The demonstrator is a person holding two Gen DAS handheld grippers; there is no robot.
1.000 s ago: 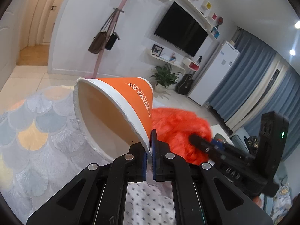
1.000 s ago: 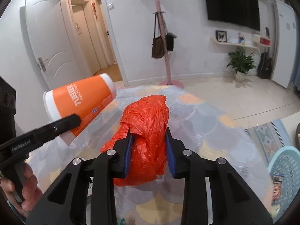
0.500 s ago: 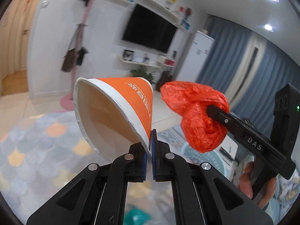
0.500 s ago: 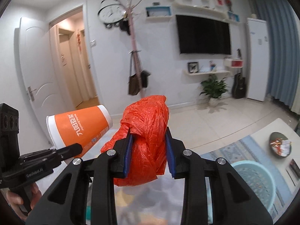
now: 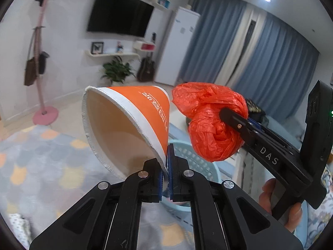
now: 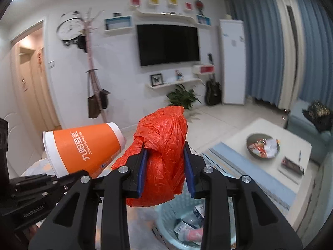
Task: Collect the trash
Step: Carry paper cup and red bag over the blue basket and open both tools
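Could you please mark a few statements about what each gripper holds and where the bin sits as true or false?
1. The left gripper pinches the rim of an orange paper cup. True.
2. The cup stands upright. False: it lies tilted on its side.
3. The right gripper clamps a crumpled orange plastic bag. True.
4. The light blue bin below the bag holds nothing. False: packaging lies inside.
5. The cup is nested inside the bag. False: they are side by side.
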